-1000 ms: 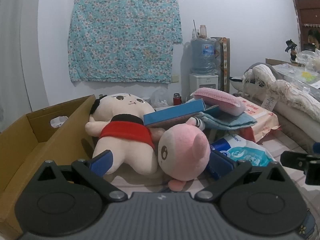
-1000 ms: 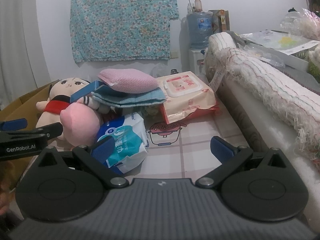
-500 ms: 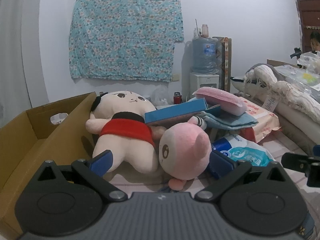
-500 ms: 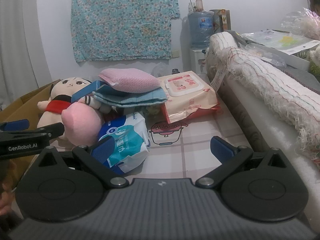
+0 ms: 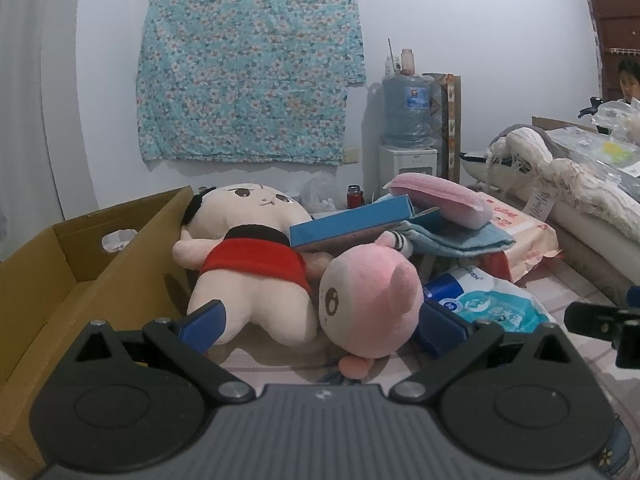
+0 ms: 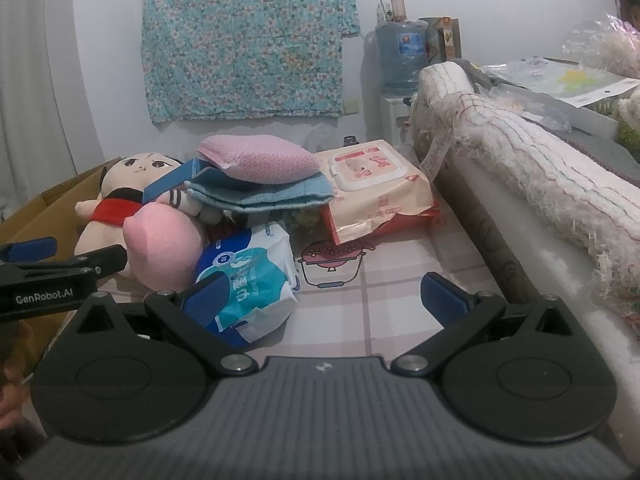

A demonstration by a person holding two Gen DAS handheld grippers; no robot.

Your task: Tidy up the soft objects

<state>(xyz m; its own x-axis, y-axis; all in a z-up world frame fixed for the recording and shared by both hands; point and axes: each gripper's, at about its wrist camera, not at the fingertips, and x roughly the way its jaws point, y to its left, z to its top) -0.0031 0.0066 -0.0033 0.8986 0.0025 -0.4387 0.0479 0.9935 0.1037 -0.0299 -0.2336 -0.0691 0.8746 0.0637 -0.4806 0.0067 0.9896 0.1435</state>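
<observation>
A cream doll with a red band (image 5: 248, 268) (image 6: 120, 196) lies on its back beside a pink plush (image 5: 372, 300) (image 6: 164, 248). My left gripper (image 5: 320, 324) is open, its blue fingers either side of both toys, touching neither. Behind them sit a blue box (image 5: 352, 224), a folded blue towel (image 6: 260, 196) and a pink sponge pad (image 6: 260, 158). A blue wipes pack (image 6: 252, 276) lies just ahead of my right gripper (image 6: 324, 300), which is open and holds nothing.
An open cardboard box (image 5: 52, 276) stands at the left. A peach wet-wipes pack (image 6: 376, 188) lies behind the pile. A rolled fringed blanket (image 6: 532, 184) borders the right side. A water dispenser (image 5: 408, 128) stands by the wall. Checked cloth (image 6: 384, 292) shows ahead of the right gripper.
Both views have shifted only slightly; the toys sit a little lower in the left wrist view. No object has moved, and both grippers stay open.
</observation>
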